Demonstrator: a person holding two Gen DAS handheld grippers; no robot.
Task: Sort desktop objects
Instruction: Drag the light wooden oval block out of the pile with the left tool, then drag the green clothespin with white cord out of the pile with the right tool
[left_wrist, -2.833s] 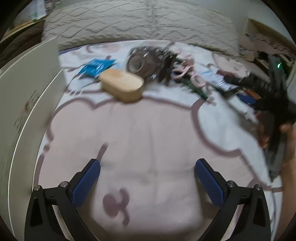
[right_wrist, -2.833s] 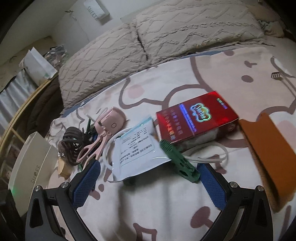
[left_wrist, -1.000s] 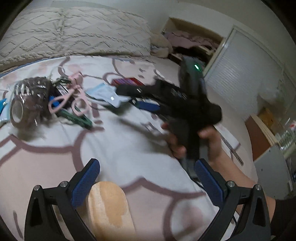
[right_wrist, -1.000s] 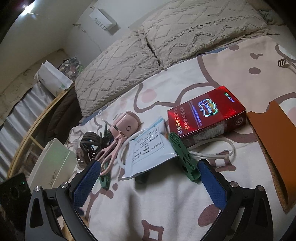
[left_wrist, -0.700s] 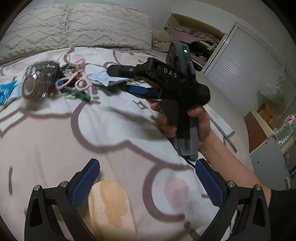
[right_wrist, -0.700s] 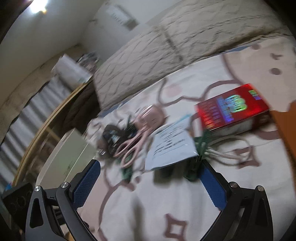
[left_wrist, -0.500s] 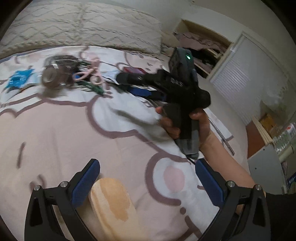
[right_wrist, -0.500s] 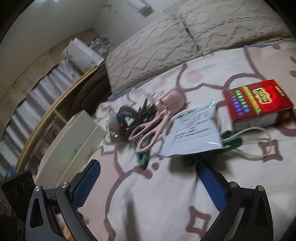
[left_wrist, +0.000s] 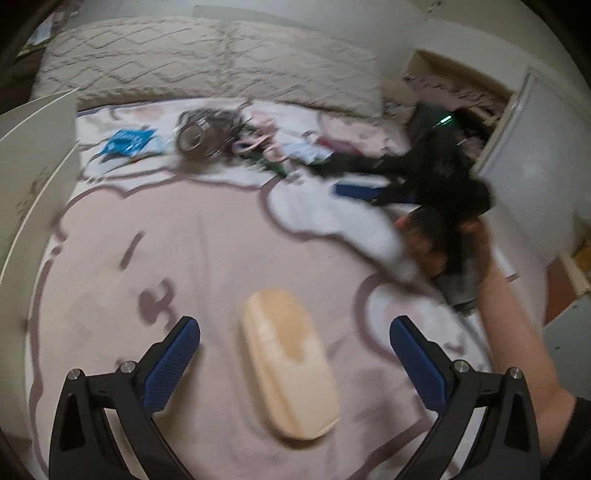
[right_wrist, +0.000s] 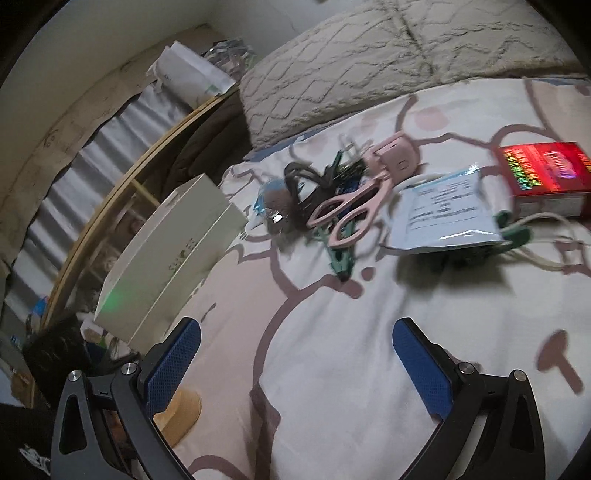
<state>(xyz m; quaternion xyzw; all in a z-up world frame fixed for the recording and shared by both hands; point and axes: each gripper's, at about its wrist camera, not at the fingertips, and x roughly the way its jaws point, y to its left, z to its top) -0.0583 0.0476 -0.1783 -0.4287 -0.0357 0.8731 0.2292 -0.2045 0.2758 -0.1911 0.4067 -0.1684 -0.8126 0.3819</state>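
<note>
a: where's your left gripper (left_wrist: 294, 341) right now?

b: low over the pink sheet (left_wrist: 207, 258), fingers spread wide with nothing between the pads. the tan case (left_wrist: 290, 362) lies flat on the sheet in the gap between them, closer to the left finger, touching neither.

a: and your right gripper (right_wrist: 295, 347)?

b: fingers apart too, holding nothing. you have it above bare sheet, with the clutter ahead of it. from the left wrist you can see your right hand (left_wrist: 443, 247) wrapped round its black handle, though that view is blurred.

a: what's in the clutter?

b: pink scissors (right_wrist: 351, 212) lie on top of a green clip (right_wrist: 341, 258) and dark cords (right_wrist: 306, 184). a white pouch (right_wrist: 443, 212) sits just right of them, over a white cable (right_wrist: 546, 236), and a red box (right_wrist: 546, 177) is beside that at the far right.

a: anything to your left?

b: a white shoe box (right_wrist: 170, 254) stands at the sheet's left edge, well apart from the scissors. a blue packet (left_wrist: 127, 142) lies near it, by the pillows (left_wrist: 207, 62).
</note>
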